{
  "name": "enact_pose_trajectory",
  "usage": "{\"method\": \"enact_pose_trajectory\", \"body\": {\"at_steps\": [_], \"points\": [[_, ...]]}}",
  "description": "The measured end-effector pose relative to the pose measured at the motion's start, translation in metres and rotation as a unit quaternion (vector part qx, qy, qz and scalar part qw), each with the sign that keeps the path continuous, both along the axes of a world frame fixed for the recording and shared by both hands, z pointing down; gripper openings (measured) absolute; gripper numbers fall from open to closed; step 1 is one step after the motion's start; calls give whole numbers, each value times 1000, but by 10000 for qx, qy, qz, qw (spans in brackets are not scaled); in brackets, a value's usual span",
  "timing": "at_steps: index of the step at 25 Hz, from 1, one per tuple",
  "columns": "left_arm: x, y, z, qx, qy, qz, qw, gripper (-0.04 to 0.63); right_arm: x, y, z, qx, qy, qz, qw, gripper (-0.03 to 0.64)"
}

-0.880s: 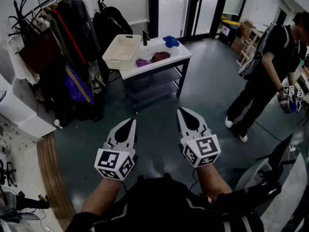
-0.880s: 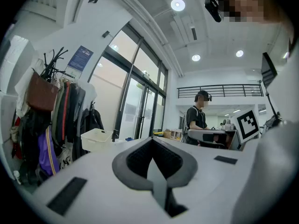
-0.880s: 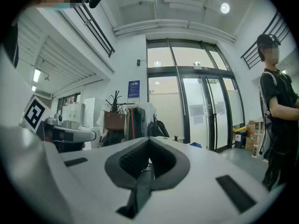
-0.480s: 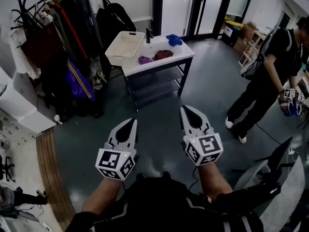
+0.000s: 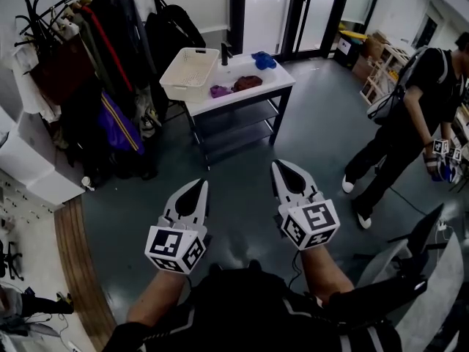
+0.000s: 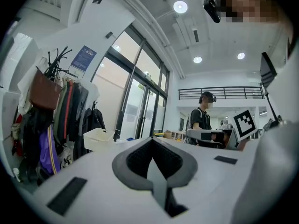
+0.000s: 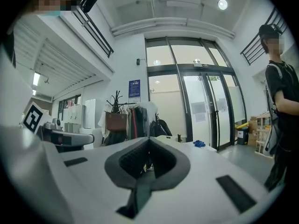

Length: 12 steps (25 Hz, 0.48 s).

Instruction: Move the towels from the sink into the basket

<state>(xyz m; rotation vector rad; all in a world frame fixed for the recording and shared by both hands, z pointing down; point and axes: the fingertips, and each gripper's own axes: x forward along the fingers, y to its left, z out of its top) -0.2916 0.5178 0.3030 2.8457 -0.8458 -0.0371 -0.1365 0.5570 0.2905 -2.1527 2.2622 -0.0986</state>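
Note:
Far ahead in the head view stands a white sink table (image 5: 272,85). On it lie a purple towel (image 5: 218,91), a dark red towel (image 5: 247,83) and a blue towel (image 5: 264,59) near the black faucet (image 5: 226,52). A white slatted basket (image 5: 192,72) sits on the table's left end. My left gripper (image 5: 198,185) and right gripper (image 5: 279,166) are held level side by side, well short of the table. Both are shut and hold nothing. The left gripper view shows the basket (image 6: 98,136) in the distance; the right gripper view shows the blue towel (image 7: 199,143).
A coat rack (image 5: 95,57) hung with jackets and bags fills the left wall beside the table. A person in black (image 5: 403,123) with a backpack stands at the right, holding grippers. Glass doors (image 5: 293,13) lie behind the table. Grey floor (image 5: 242,167) runs between me and the table.
The head view has shifted slightly, so the table sits a little further right in the picture. The person at the right has stepped to the right. Both grippers stay shut and almost still.

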Motion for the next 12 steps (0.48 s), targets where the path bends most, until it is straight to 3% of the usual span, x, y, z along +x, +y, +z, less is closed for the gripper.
{"method": "enact_pose_trajectory", "body": {"at_steps": [12], "points": [[-33, -26, 10, -110, 108, 140, 9998, 3, -35, -27, 14, -179, 132, 73, 9997, 3]]}}
